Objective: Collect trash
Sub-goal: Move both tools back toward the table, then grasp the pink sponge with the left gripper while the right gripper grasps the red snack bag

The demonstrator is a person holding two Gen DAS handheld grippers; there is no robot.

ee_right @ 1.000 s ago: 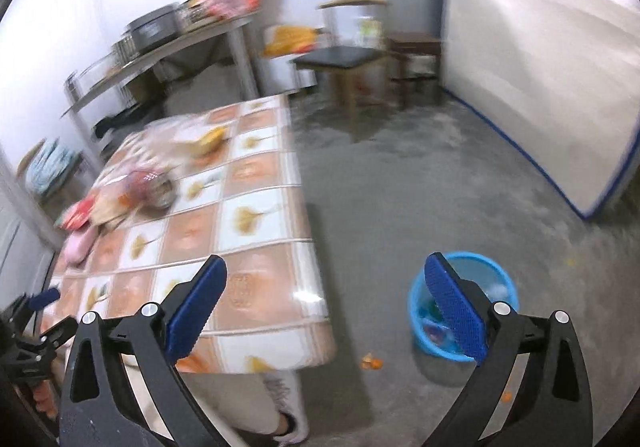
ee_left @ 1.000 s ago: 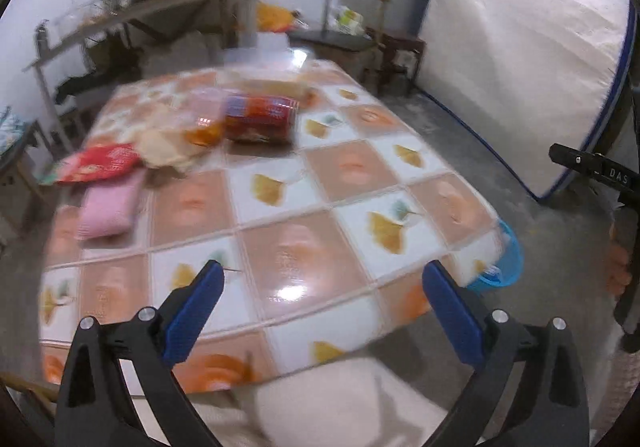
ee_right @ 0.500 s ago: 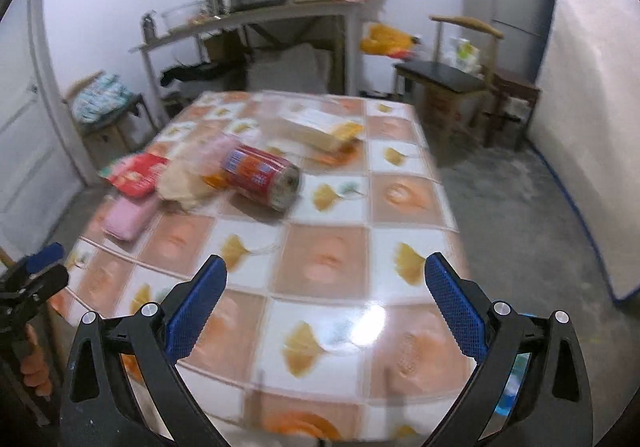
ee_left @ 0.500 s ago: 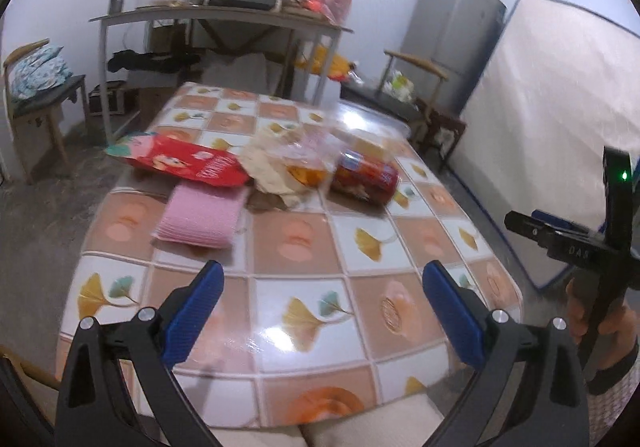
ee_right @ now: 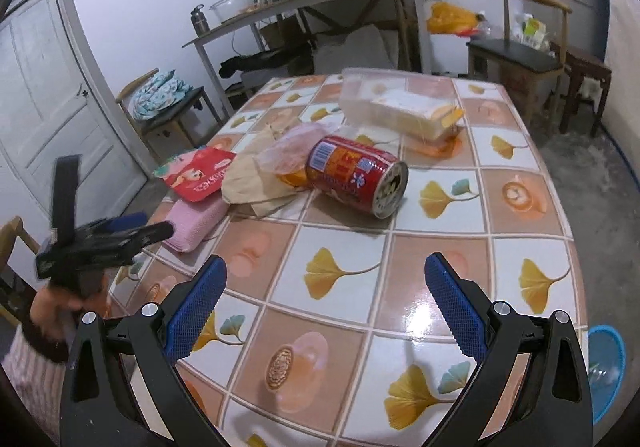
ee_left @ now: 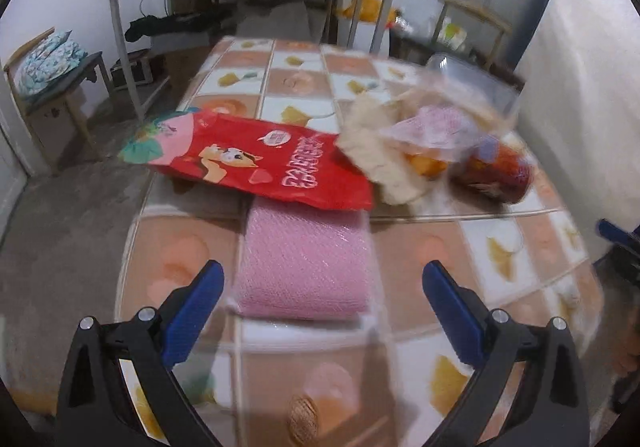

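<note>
A tiled table (ee_right: pixel 340 271) carries a heap of trash. A red can (ee_right: pixel 356 175) (ee_left: pixel 494 171) lies on its side beside a crumpled bag with orange scraps (ee_right: pixel 280 163) (ee_left: pixel 408 143). A red snack wrapper (ee_left: pixel 256 163) (ee_right: pixel 198 175) rests partly on a pink tissue pack (ee_left: pixel 304 267) (ee_right: pixel 196 219). A clear plastic box (ee_right: pixel 396 107) lies farther back. My left gripper (ee_left: pixel 320 287) is open just short of the pink pack. My right gripper (ee_right: pixel 324 287) is open over bare tiles, short of the can. The left gripper also shows in the right wrist view (ee_right: pixel 120 231), held by a hand.
A blue bucket (ee_right: pixel 606 371) stands on the floor past the table's right corner. Chairs (ee_right: pixel 520 55) (ee_left: pixel 52 87) flank the table, a cluttered shelf table (ee_right: pixel 316 3) stands behind, and a white door (ee_right: pixel 52 95) is at the left.
Both grippers swung from the floor and bucket side toward the table; the left one moved in close to the pink pack, the right one nearer the can. Both stay open.
</note>
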